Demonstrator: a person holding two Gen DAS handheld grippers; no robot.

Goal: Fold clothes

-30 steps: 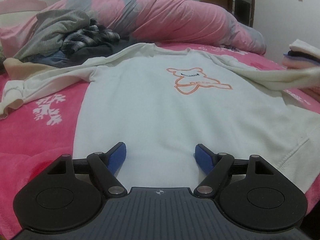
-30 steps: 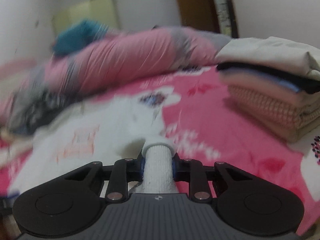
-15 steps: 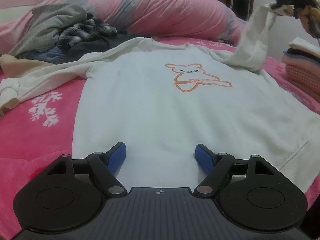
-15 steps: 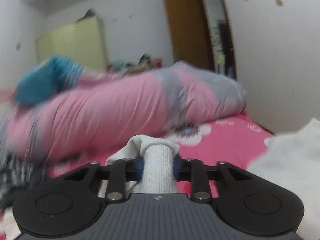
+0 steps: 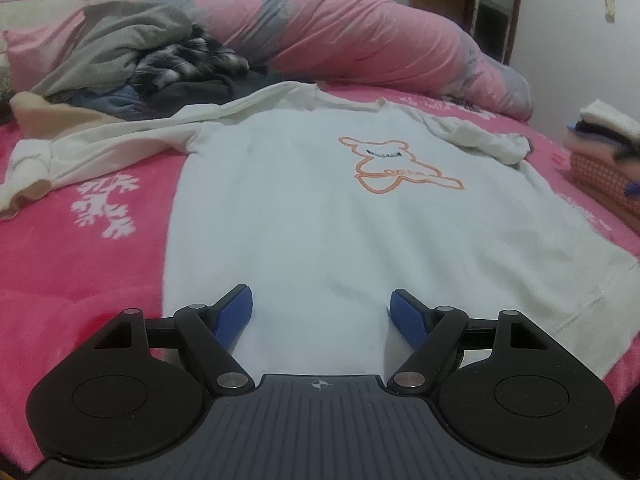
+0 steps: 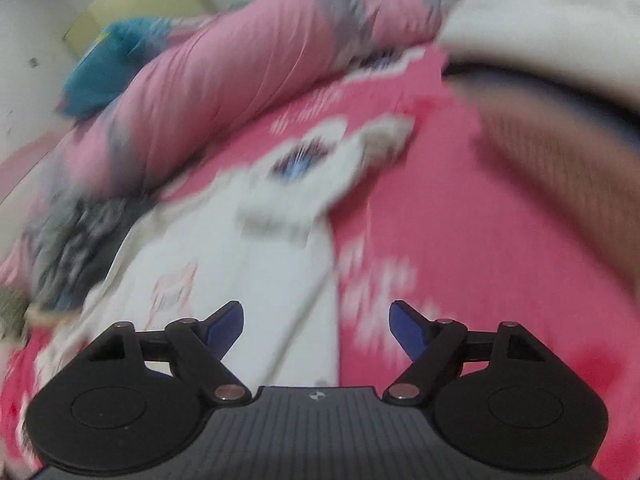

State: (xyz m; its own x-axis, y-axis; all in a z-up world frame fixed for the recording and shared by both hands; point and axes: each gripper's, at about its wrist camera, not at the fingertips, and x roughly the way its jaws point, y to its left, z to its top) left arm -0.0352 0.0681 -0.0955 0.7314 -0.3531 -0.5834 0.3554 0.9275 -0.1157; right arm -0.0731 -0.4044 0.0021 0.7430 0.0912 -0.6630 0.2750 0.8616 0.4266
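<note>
- Left wrist view: the left gripper [image 5: 321,306] stands wide, nothing between its blue pads [image 5: 234,312], and hangs low over the hem end of the white sweatshirt [image 5: 320,208].
- The sweatshirt lies flat, print side up, on the pink bed [image 5: 80,272]; its long axis runs straight away from this gripper, hem near, collar far, toward the rolled quilt [image 5: 340,28].
- Its left sleeve [image 5: 100,148] stretches out sideways toward the bed's left edge, beside the pile of unfolded clothes [image 5: 160,68]. Its right sleeve [image 5: 484,138] is laid in over the shoulder, next to the bear print [image 5: 394,170].
- The folded stack [image 5: 604,148] sits at the bed's right edge.
- Right wrist view (blurred): the right gripper [image 6: 316,322] is spread wide and empty, above the sweatshirt's right side seam.
- Judgement: the outstretched left sleeve is the next part to fold in, and it lies forward and left of the left gripper, the nearer one.
</note>
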